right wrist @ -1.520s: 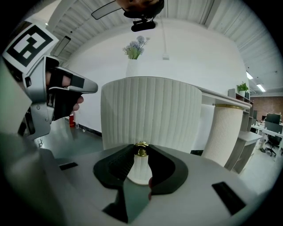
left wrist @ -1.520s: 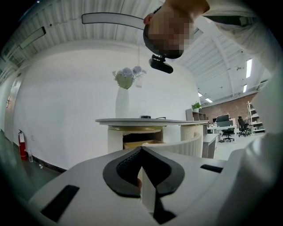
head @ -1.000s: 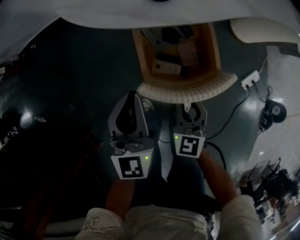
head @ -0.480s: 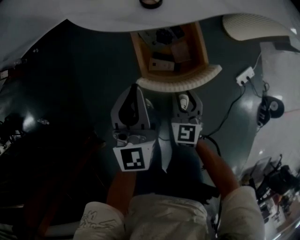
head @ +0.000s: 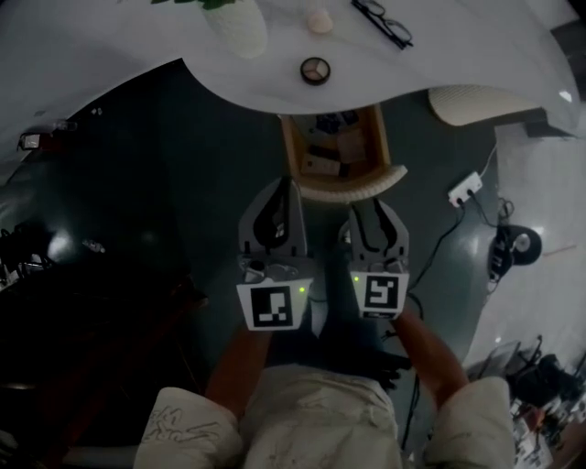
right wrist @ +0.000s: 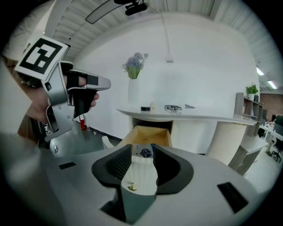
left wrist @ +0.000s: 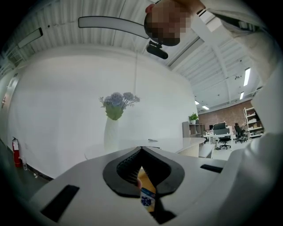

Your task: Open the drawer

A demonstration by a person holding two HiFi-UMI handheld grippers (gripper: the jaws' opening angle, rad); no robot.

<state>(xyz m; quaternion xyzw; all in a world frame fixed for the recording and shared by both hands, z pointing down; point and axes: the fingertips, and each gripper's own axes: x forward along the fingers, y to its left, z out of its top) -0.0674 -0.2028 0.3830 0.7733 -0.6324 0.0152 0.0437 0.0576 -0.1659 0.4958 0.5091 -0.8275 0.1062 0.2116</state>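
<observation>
The wooden drawer (head: 292, 151) stands pulled out from under the white table (head: 137, 55), its white ribbed front (head: 352, 190) facing me. Small boxes lie inside it. My right gripper (head: 374, 205) hangs just before that front; its jaws have just been opening, with nothing between the pads. In the right gripper view the front's brass knob (right wrist: 131, 187) and the drawer (right wrist: 148, 134) show through the gap of the right gripper (right wrist: 142, 152), further off. My left gripper (head: 290, 184) is beside it, fingertips together on nothing; the left gripper (left wrist: 141, 148) points level at the tabletop.
On the table are a vase of flowers (head: 233, 23), a small round tin (head: 316, 70) and glasses (head: 383, 20). A white ribbed column (head: 485, 101) stands right of the drawer. A power strip (head: 465, 188) and cables lie on the dark floor at right.
Both grippers have risen. The right gripper's jaws have spread and come off the drawer front. The tabletop with its objects has come into the head view.
</observation>
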